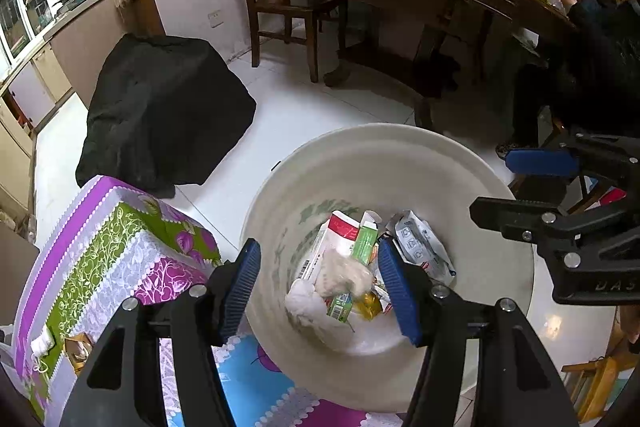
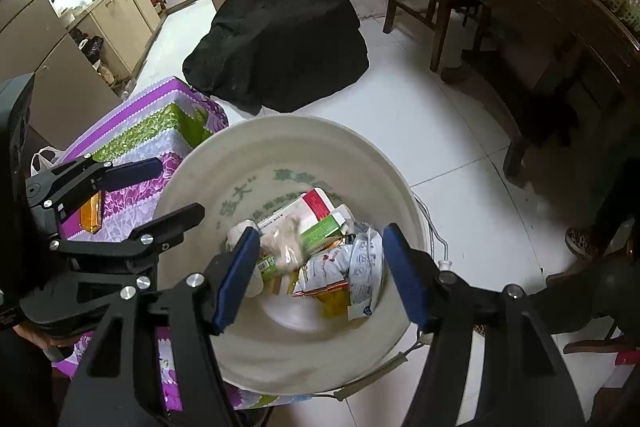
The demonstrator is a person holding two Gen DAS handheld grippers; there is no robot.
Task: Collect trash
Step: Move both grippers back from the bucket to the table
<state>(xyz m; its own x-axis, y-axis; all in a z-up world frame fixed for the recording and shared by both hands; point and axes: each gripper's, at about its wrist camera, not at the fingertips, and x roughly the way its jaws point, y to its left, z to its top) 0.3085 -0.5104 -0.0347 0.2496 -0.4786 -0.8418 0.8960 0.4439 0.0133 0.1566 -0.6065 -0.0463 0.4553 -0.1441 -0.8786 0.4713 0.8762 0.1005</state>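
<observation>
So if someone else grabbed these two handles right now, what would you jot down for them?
Left tool: open, nothing between its pads, above the white bucket.
Right tool: open and empty too, over the same bucket.
Done: cartons, wrappers and crumpled tissue lie at the bucket's bottom.
Left: an amber wrapper and a white tissue wad remain on the flowered cloth beside the bucket.

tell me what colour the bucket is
Off-white bucket with green lettering inside; clearest in the right wrist view.
</observation>
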